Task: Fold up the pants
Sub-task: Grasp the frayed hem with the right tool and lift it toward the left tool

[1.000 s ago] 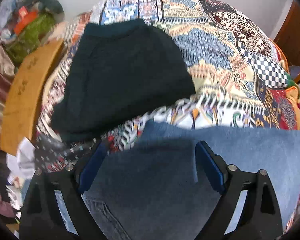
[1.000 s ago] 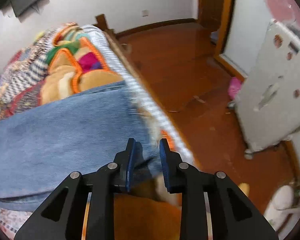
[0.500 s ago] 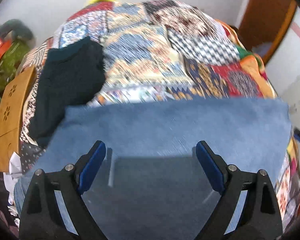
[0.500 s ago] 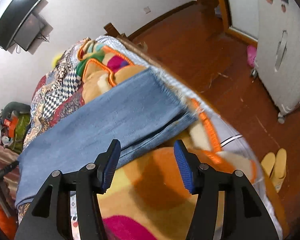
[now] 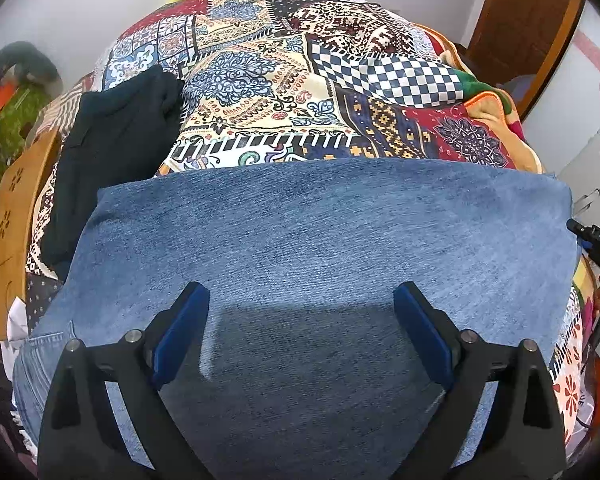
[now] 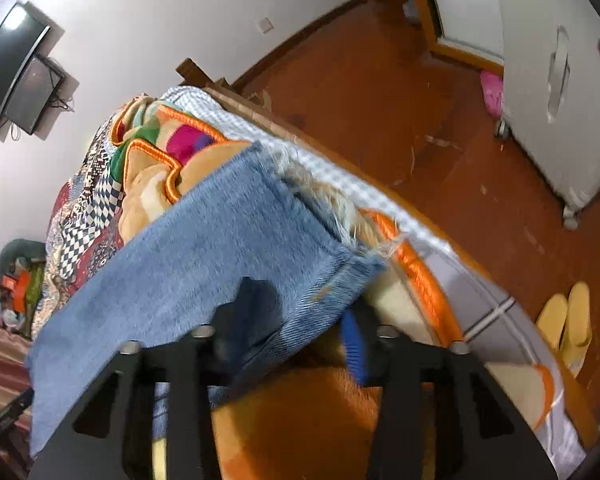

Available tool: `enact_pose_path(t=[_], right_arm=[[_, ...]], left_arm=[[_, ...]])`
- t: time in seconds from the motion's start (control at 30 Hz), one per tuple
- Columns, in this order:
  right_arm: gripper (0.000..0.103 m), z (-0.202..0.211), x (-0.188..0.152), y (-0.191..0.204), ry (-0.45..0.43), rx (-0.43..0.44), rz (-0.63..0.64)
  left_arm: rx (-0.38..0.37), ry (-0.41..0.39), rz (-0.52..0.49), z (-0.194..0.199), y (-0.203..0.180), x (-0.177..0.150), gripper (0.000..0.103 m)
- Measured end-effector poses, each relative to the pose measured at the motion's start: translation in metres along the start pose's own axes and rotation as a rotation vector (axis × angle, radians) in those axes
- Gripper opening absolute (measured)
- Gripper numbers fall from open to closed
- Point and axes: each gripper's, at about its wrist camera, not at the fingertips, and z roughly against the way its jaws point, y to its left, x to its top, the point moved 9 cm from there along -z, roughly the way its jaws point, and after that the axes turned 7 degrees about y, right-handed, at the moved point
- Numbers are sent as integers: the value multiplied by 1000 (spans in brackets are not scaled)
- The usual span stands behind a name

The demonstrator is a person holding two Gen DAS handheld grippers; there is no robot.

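The blue denim pants (image 5: 320, 240) lie flat across the patterned bedspread (image 5: 268, 92). My left gripper (image 5: 302, 336) is open and empty, hovering just above the denim near the waist end, where a back pocket shows at lower left. In the right wrist view the pants (image 6: 204, 248) end in a frayed hem near the bed edge. My right gripper (image 6: 300, 336) is open, its jaws either side of the hem corner, with the left finger (image 6: 252, 308) under the cloth's edge. Its tip also shows in the left wrist view (image 5: 596, 240).
A dark folded garment (image 5: 112, 152) lies on the bed to the left, next to a wooden headboard (image 5: 8, 216). An orange blanket (image 6: 320, 420) lies under the right gripper. Red-brown floor (image 6: 420, 112), a white cabinet (image 6: 560, 80) and yellow slippers (image 6: 568, 328) are beyond the bed edge.
My right gripper opened, letting go of the hem, then moved back in around the hem corner. My left gripper stayed open and swung right over the flattened pants.
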Motion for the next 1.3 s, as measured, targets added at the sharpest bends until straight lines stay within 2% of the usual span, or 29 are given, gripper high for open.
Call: enact_pose_path(t=[0.03, 0.07, 0.27, 0.4, 0.6, 0.8, 0.93, 1.07, 1.3], right_arm=[[9, 3, 3, 1, -15, -16, 15], [8, 6, 6, 3, -25, -23, 30], [6, 41, 19, 28, -111, -3, 108], [6, 76, 27, 57, -179, 43, 174], [6, 136, 28, 131, -283, 140, 324], [6, 174, 8, 213, -337, 263, 477], [6, 180, -20, 267, -326, 334, 586], [6, 162, -52, 316, -269, 398, 667], [6, 101, -123, 370, -78, 437, 805]], left_arm=[[-1, 0, 1, 0, 0, 0, 96], [-2, 0, 2, 0, 0, 0, 96], [4, -15, -12, 10, -3, -1, 95], [5, -72, -23, 32, -8, 1, 95], [-19, -173, 13, 76, 2, 6, 95], [-34, -262, 42, 115, 20, 2, 95], [-45, -303, 50, 132, 33, -7, 95], [-59, -321, 59, 139, 45, -15, 96], [-68, -325, 95, 142, 67, -34, 96]])
